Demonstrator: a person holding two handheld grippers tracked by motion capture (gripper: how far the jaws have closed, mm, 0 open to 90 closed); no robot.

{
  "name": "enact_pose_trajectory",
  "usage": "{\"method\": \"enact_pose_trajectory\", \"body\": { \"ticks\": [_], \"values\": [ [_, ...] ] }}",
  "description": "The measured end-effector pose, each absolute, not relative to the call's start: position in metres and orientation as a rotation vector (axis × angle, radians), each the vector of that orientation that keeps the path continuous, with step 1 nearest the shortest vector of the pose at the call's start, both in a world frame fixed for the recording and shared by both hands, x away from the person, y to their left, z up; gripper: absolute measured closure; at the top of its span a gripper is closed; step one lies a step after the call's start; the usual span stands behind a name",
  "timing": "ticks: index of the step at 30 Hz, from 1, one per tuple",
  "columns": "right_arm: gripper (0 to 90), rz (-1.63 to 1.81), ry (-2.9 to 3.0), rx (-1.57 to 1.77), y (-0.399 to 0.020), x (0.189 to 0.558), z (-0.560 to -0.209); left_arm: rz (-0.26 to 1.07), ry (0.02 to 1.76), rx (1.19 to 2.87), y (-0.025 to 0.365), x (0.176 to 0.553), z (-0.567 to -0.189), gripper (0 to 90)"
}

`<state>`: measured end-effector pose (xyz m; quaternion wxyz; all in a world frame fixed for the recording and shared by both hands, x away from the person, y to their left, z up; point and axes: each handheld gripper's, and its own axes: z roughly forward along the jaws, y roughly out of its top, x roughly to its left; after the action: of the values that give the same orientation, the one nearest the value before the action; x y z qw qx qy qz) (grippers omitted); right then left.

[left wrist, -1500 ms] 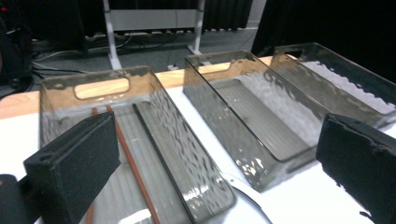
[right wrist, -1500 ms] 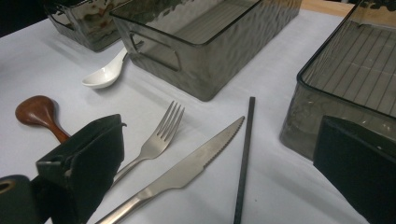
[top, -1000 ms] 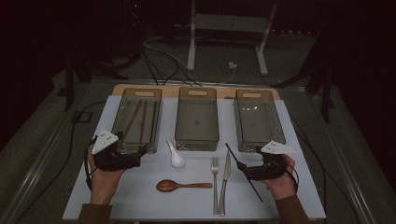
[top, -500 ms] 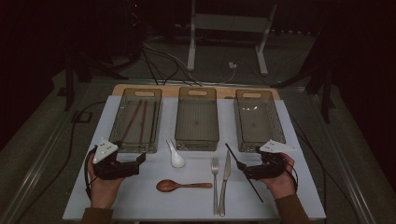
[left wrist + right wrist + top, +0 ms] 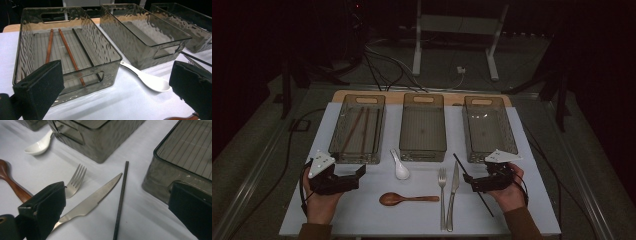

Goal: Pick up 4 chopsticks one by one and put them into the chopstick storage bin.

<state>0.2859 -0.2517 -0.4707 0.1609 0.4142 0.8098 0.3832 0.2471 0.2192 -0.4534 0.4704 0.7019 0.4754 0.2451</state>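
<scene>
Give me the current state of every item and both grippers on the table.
Left gripper: open, empty.
Right gripper: open, over the black chopstick.
Left bin: holds three chopsticks.
Middle bin: empty.
Right bin: empty.
White spoon, wooden spoon, fork, knife: lying on the table.

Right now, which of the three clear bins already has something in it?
The left bin, in front of the left claw: it holds two brown chopsticks and a black one. The middle bin and right bin look empty.

I see smoky grey rippled bins (image 5: pixel 422 129), a white spoon (image 5: pixel 401 169), a brown spoon (image 5: pixel 404 199) and a black chopstick (image 5: pixel 473 184).
</scene>
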Motion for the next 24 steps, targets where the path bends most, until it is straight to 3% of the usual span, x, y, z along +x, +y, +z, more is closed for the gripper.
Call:
{"method": "enact_pose_trajectory", "body": {
  "ticks": [7,11,15,20,24],
  "values": [
    [2.3,0.975,2.375,1.197,-0.246,0.290,-0.478,0.593,1.171,1.718,0.220,0.247,-0.456,0.6],
    [7.7,0.905,2.396,1.212,-0.243,0.291,-0.483,0.588,1.173,1.716,0.220,0.247,-0.456,0.6],
    [17.8,0.846,2.411,1.230,-0.241,0.292,-0.488,0.586,1.168,1.720,0.219,0.247,-0.456,0.6],
    [44.6,0.777,2.467,1.212,-0.236,0.292,-0.497,0.584,1.171,1.719,0.219,0.247,-0.456,0.6],
    [60.6,0.742,2.488,1.233,-0.234,0.292,-0.503,0.583,1.170,1.723,0.219,0.247,-0.457,0.6]
  ]
}}
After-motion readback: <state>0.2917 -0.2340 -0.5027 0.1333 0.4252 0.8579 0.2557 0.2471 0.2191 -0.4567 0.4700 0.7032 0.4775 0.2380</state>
